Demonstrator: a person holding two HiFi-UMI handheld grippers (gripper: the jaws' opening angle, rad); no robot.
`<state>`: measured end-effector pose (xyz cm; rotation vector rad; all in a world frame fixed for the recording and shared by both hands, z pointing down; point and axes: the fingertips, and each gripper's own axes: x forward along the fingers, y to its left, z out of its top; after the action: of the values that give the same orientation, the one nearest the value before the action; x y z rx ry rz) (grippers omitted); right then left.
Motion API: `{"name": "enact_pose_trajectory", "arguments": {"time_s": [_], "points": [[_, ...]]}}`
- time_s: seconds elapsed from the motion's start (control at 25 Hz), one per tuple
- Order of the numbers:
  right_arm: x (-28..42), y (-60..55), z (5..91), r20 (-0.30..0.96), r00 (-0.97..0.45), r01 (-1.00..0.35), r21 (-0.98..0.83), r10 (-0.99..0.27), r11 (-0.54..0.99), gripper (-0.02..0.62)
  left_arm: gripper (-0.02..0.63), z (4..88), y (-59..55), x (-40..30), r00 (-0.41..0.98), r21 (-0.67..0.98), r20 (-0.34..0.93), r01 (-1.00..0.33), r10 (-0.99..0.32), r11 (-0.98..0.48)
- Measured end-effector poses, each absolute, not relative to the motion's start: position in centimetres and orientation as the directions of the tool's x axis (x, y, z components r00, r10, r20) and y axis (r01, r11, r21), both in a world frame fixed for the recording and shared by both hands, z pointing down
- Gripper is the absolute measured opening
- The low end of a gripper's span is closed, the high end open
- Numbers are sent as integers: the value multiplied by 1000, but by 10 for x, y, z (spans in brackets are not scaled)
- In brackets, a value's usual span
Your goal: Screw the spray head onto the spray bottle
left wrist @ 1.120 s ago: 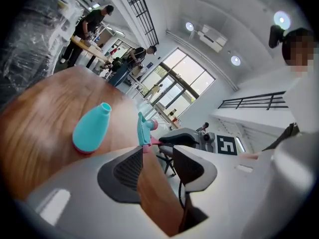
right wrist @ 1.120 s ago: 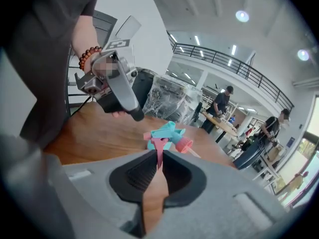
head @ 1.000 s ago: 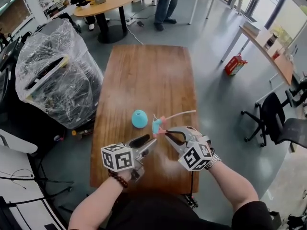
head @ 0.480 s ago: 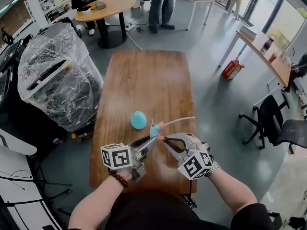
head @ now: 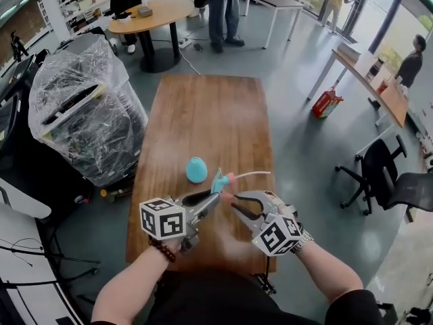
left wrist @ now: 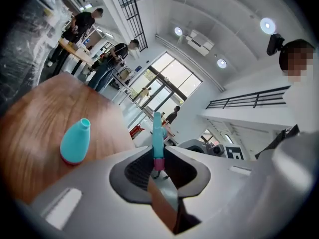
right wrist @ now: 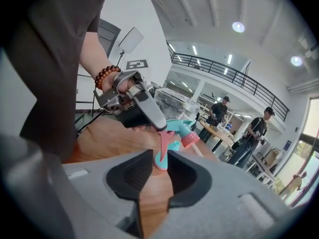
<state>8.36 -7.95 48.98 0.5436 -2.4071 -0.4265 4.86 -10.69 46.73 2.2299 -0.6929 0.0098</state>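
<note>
The teal spray head (head: 222, 179) with its pink collar and thin white tube hangs above the wooden table (head: 203, 114), between both grippers. My left gripper (head: 215, 193) has just been closing and is now shut on it; in the left gripper view the head (left wrist: 157, 133) stands upright between the pads (left wrist: 137, 168). My right gripper (head: 229, 199) has just been opening. In the right gripper view the head's teal end (right wrist: 160, 161) still sits between the right gripper's (right wrist: 160, 167) pads, with a small gap. The teal bottle (head: 196, 170) stands untouched on the table just beyond, also in the left gripper view (left wrist: 75, 143).
A plastic-wrapped machine (head: 81, 107) stands against the table's left side. People stand by a round table (head: 145, 9) at the back. A red bag (head: 327, 103) and an office chair (head: 385, 175) are on the floor to the right.
The left gripper came in from the left and closed on the spray head that the right gripper held. The right jaws opened. Both grippers and the head rose slightly.
</note>
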Motion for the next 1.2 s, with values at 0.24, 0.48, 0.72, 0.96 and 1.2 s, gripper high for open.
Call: {"name": "enact_pose_trajectory", "arguments": {"time_s": [0.24,0.48,0.72,0.96,1.2], "points": [[88,-70,466,521,-702,-226,485,-486,845,83,78,468,-104,40,796,426,408,-599,-447,-678],[86,-76,451,611,-600,-77,599,-517,797,111,78,480,-96,43,654,20,612,-576,-445,-818],[68,-74,472,706,-488,161,651,-513,742,160,78,489,-84,48,502,-260,727,-431,-469,-864],[62,-69,495,827,-369,346,546,-424,763,176,78,494,-77,49,379,-439,789,-206,-484,-875],[67,-73,516,877,-265,464,480,-400,745,176,78,492,-71,51,298,-510,810,-64,-505,-858]]}}
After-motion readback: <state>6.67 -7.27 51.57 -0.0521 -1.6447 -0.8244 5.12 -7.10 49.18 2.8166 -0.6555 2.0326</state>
